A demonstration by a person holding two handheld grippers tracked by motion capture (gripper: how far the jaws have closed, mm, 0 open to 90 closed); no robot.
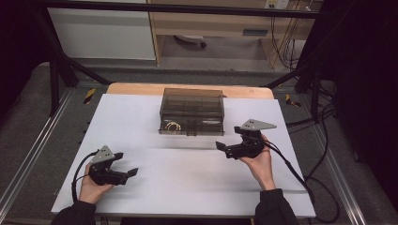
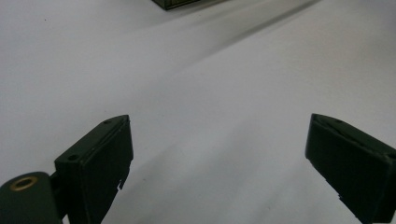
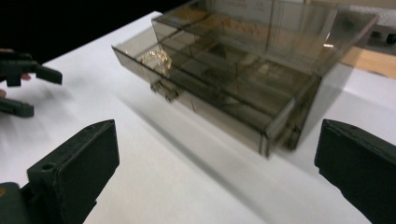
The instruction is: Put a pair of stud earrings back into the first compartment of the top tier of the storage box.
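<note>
Smoked drawer box (image 1: 191,110) sits at twelve o'clock on the white table (image 1: 187,178), drawer ajar. Left gripper (image 1: 126,164) at eight, right gripper (image 1: 224,149) at three, both with jaws spread wide, empty.

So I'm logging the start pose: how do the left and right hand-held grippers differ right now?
The left hand-held gripper sits at the near left of the table, far from the smoky plastic drawer box; the right hand-held gripper is farther up, just right of the box's front. The left looks over bare table, the right at the box. Both are open, holding nothing.
</note>
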